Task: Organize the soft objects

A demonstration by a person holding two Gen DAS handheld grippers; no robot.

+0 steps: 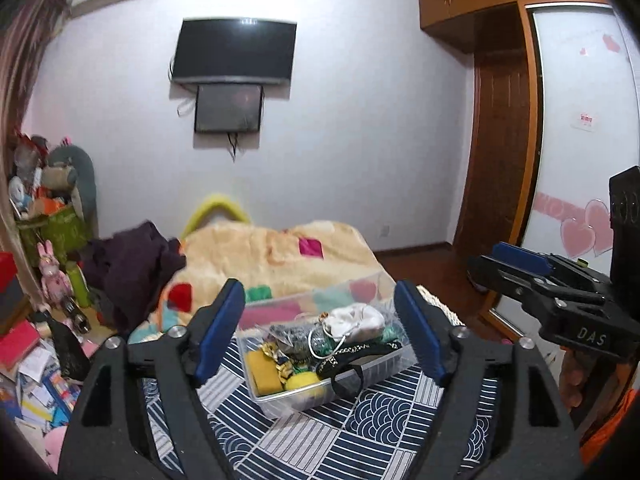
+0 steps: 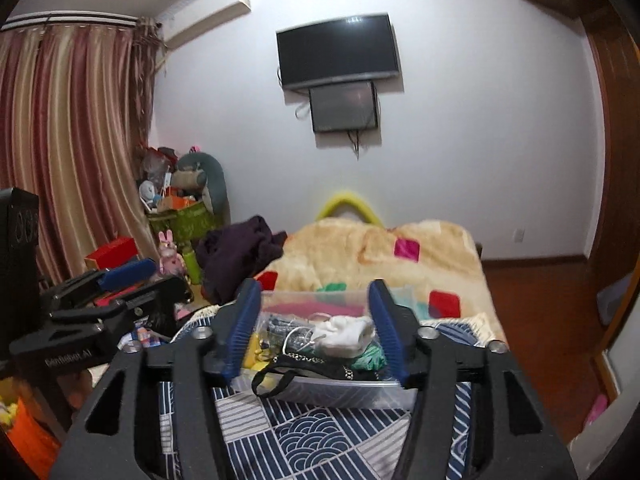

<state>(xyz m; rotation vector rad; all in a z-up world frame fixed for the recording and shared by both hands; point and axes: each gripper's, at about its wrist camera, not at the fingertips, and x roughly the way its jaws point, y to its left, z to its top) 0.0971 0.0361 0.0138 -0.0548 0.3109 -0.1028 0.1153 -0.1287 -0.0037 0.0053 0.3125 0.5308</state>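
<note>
A clear plastic box sits on a blue-and-white patterned cloth on the bed. It holds several soft items: a white sock, a yellow cloth, a yellow ball, a black strap and a green fabric. My left gripper is open and empty, above the box. My right gripper is open and empty, also facing the box. Each gripper shows in the other's view, the right gripper and the left gripper.
A beige fleece blanket with coloured patches covers the bed beyond the box. A dark purple garment lies at its left. Clutter and toys pile by the curtain. Wood floor and wardrobe lie right.
</note>
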